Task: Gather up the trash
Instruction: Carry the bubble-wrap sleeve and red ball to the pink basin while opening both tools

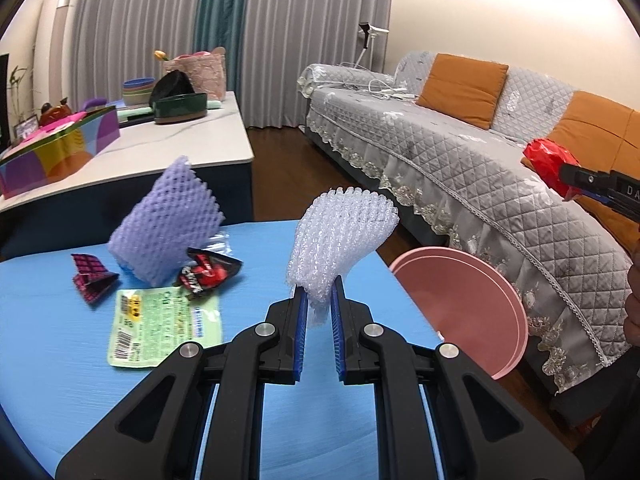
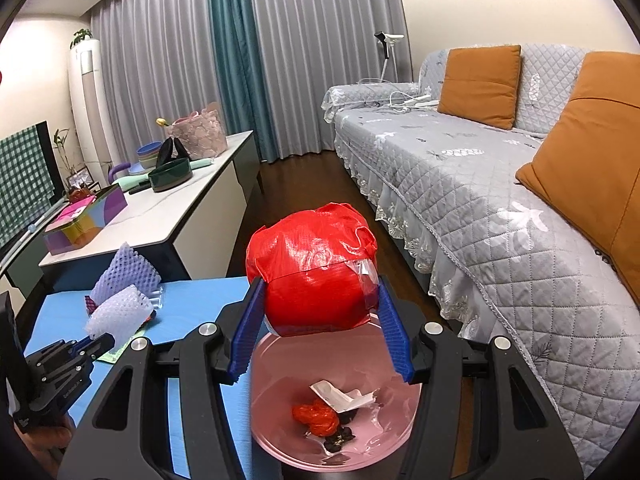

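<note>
My left gripper (image 1: 320, 300) is shut on a white foam fruit net (image 1: 340, 236), lifted over the blue table (image 1: 60, 360); the same net (image 2: 118, 312) and gripper (image 2: 98, 340) show in the right wrist view. My right gripper (image 2: 320, 312) is shut on a red plastic-wrapped ball (image 2: 316, 272), held above the pink bin (image 2: 280, 360). Inside the bin lie a crumpled red bag (image 2: 316, 420), a white paper scrap (image 2: 340, 398) and dark bits. In the left wrist view the red ball (image 1: 550, 164) hangs above and right of the bin (image 1: 480, 304).
On the blue table lie a purple foam net (image 1: 168, 224), a dark pink wrapper (image 1: 92, 278), a red-black snack wrapper (image 1: 208, 272) and a green label packet (image 1: 164, 328). A white counter (image 1: 180, 140) with boxes and bowls stands behind. A grey sofa (image 2: 480, 184) runs along the right.
</note>
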Action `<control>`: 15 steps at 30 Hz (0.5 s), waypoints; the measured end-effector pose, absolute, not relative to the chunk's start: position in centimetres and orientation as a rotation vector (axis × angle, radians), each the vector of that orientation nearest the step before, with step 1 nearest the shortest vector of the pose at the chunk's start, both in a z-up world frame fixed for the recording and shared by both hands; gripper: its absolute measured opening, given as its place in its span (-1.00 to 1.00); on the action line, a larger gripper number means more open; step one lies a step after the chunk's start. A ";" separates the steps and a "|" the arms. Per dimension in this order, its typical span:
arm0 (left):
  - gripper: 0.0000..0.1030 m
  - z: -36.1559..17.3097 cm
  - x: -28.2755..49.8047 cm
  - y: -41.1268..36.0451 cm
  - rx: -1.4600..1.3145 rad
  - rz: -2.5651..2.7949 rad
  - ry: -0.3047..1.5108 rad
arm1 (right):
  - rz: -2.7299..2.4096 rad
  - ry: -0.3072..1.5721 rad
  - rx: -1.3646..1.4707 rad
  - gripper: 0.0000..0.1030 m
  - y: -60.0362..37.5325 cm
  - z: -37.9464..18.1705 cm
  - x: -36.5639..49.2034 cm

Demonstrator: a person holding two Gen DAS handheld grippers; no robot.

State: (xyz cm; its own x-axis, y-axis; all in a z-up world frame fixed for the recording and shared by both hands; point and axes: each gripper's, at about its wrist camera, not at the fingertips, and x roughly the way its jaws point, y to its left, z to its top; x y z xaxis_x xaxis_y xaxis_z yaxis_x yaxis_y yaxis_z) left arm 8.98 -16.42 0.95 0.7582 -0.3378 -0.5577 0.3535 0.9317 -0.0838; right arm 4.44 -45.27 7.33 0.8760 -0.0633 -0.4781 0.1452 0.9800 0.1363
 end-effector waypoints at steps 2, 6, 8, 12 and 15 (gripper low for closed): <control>-0.78 0.7 8.9 -16.9 0.032 -0.387 0.606 | -0.112 0.493 0.174 0.07 -45.4 7.3 4.4; -0.78 0.4 8.8 -18.0 0.039 -0.408 0.615 | -0.117 0.499 0.163 0.07 -45.6 7.0 4.6; -0.78 0.4 8.8 -18.6 0.044 -0.419 0.617 | -0.119 0.503 0.158 0.07 -45.6 6.9 4.8; -0.78 0.4 9.0 -20.3 0.055 -0.448 0.620 | -0.127 0.508 0.159 0.07 -45.9 6.7 5.0; -0.78 0.4 9.3 -21.5 0.048 -0.469 0.628 | -0.137 0.510 0.166 0.07 -46.6 6.5 5.3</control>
